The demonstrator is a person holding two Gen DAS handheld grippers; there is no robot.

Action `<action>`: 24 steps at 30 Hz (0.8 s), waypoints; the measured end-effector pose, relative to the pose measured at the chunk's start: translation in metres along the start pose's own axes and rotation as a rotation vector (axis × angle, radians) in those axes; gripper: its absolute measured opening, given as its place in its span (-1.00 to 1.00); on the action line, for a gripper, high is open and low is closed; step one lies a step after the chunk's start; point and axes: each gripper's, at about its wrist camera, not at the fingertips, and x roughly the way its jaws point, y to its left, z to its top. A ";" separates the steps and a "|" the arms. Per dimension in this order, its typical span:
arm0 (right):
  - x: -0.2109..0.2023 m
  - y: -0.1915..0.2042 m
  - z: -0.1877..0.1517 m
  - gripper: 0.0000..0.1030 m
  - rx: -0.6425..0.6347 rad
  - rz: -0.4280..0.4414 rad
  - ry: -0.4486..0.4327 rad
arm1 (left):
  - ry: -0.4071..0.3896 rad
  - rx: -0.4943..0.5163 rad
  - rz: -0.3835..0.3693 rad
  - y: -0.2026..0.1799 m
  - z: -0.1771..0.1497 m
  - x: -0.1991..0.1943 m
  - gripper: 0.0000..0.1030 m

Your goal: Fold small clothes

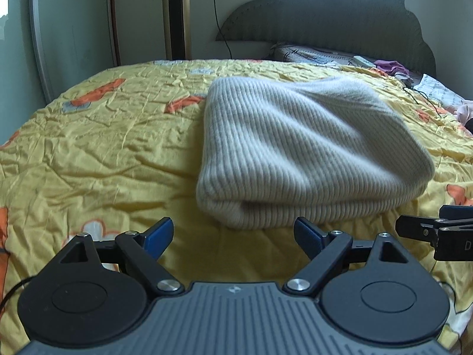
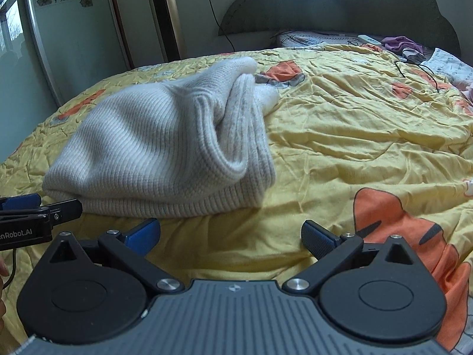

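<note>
A cream ribbed knit garment (image 1: 307, 151) lies folded in a thick bundle on the yellow bedspread (image 1: 103, 148). In the right wrist view the same garment (image 2: 153, 153) shows a rolled, open fold along its right side. My left gripper (image 1: 233, 236) stands open just short of the bundle's near edge, with only bedspread between its blue pads. My right gripper (image 2: 230, 236) is open too, over bare bedspread (image 2: 354, 136) near the bundle's front right corner. Each gripper shows at the edge of the other's view.
A dark scalloped headboard (image 1: 340, 14) and a patterned pillow (image 1: 313, 54) are at the far end of the bed. A purple cloth (image 1: 391, 67), a remote (image 1: 363, 61) and a black cable (image 2: 419, 71) lie at the far right. A gold tower fan (image 1: 176, 14) stands by the wall.
</note>
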 end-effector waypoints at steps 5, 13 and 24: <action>0.000 0.007 -0.006 1.00 -0.031 -0.009 0.004 | 0.006 -0.007 0.016 0.002 -0.010 0.001 0.73; -0.001 0.010 -0.010 1.00 -0.033 -0.013 -0.004 | 0.004 -0.026 0.035 0.004 -0.018 0.003 0.73; 0.006 0.018 -0.022 1.00 -0.084 -0.073 -0.041 | -0.018 -0.017 0.029 0.003 -0.026 0.005 0.99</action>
